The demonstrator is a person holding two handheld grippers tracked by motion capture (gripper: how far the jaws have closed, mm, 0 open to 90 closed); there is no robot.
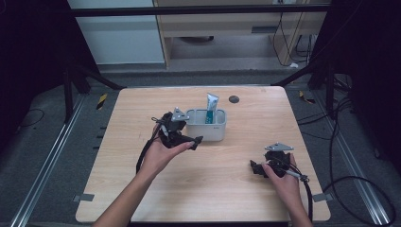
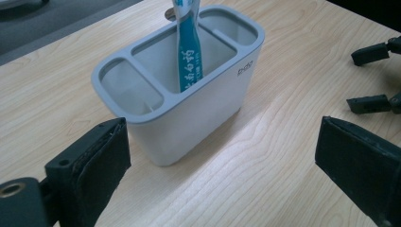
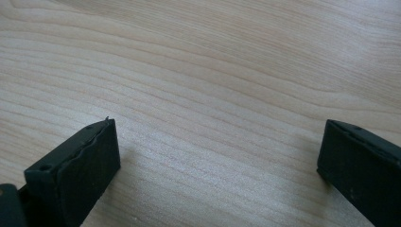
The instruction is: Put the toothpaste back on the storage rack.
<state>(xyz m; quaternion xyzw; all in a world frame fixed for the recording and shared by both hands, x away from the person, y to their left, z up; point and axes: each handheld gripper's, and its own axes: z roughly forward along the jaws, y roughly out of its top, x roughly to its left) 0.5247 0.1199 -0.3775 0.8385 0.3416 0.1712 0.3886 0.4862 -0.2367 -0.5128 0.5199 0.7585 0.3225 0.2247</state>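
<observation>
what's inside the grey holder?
A teal toothpaste tube stands upright in the middle compartment of the holder. Both end compartments look empty as far down as shows. The tube's lower end is hidden behind the holder's front wall.

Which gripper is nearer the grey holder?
Left. The left gripper sits open just beside the grey holder; the right gripper rests open, well off toward the table's near-right.
</observation>
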